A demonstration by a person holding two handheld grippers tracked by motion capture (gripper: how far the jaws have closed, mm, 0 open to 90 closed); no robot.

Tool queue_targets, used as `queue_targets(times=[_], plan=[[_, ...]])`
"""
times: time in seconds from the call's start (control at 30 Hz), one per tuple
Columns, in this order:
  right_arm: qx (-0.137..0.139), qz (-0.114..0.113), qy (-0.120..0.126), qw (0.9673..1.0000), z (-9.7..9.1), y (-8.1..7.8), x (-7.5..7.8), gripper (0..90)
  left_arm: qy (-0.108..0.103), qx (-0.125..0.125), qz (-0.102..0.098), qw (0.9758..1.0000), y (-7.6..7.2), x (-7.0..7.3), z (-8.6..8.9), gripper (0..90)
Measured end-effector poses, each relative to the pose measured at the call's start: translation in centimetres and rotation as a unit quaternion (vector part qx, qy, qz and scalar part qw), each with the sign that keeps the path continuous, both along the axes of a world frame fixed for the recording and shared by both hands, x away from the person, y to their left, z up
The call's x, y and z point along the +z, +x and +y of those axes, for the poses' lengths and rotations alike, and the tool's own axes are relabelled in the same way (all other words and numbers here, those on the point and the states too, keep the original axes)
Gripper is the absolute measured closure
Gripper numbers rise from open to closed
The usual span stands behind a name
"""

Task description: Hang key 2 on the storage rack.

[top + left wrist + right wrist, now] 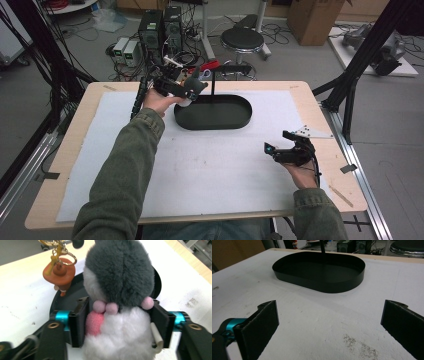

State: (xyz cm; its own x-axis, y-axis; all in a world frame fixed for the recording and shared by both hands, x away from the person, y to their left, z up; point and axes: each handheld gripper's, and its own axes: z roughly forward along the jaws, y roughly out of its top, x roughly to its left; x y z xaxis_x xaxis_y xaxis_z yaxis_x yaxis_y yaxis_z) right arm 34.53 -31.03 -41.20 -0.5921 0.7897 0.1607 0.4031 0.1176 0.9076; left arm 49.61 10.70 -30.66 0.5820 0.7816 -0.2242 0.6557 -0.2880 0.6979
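Your grey-and-white plush toy (120, 302) sits upright, clamped at the black oval tray's (240, 121) left end, near the tabletop's far edge.

Left gripper (120, 320) fingers (79, 322) closed on a load; right gripper (329, 325) fingers spread wide.

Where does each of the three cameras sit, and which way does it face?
High view: above the person's side, looking forward and down on the table; both sleeved forearms, left gripper and right gripper show.
Left gripper view: rides the left gripper, looking along its jaws, which clamp a plush toy; a keychain hangs beyond.
Right gripper view: rides the right gripper, low over the mat, its jaws apart, facing the tray.
Shared: all three views show the black tray.
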Motion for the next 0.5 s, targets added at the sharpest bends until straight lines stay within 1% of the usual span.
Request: queue_targets(times=[0.03,0.07,0.1,0.13,0.2,0.23,0.3,0.33,0.37,0.4,0.47,0.5], plan=[[-0.001,-0.003,-0.001,1.0,-0.1,0.0,0.0,0.6,-0.003,0.0,-0.001,1.0,0.0,0.1,0.0,24.4],[-0.002,-0.001,0.0,1.0,-0.1,0.0,0.0,0.6,-0.008,-0.004,-0.001,1.0,-0.1,0.1,0.1,18.5],[-0.004,-0.004,0.0,1.0,-0.1,0.0,0.0,0.6,-0.012,-0.013,-0.003,0.9998,-0.1,0.2,0.1,15.2],[-0.006,-0.006,0.0,1.0,-0.2,-0.1,0.1,0.6,-0.011,-0.019,-0.005,0.9997,-0.2,0.3,0.1,11.8],[-0.012,-0.007,0.005,0.9999,-0.3,-0.2,0.2,0.6,-0.01,-0.038,0.002,0.9992,-0.4,0.2,0.1,1.7],[-0.012,-0.009,0.007,0.9999,-0.3,-0.2,0.2,0.6,-0.012,-0.052,0.004,0.9986,-0.4,0.2,0.1,1.7],[-0.014,-0.013,0.008,0.9998,-0.3,-0.2,0.2,0.6,-0.007,-0.079,0.01,0.9968,-0.6,0.1,0.0,1.7],[-0.014,-0.012,0.007,0.9998,-0.3,-0.2,0.2,0.6,-0.003,-0.086,0.013,0.9962,-0.7,0.1,-0.1,1.7],[-0.014,-0.013,0.007,0.9998,-0.3,-0.2,0.2,0.6,0.001,-0.086,0.011,0.9963,-0.8,0.1,-0.2,1.7],[-0.014,-0.013,0.007,0.9998,-0.3,-0.2,0.2,0.6,0.001,-0.093,0.011,0.9956,-0.9,0.1,-0.3,1.7],[-0.014,-0.014,0.007,0.9998,-0.3,-0.2,0.2,0.6,-0.002,-0.098,0.008,0.9952,-1.1,0.3,-0.5,1.7],[-0.014,-0.013,0.006,0.9998,-0.3,-0.2,0.2,0.6,-0.007,-0.104,0.006,0.9945,-1.3,0.4,-0.6,1.7]])
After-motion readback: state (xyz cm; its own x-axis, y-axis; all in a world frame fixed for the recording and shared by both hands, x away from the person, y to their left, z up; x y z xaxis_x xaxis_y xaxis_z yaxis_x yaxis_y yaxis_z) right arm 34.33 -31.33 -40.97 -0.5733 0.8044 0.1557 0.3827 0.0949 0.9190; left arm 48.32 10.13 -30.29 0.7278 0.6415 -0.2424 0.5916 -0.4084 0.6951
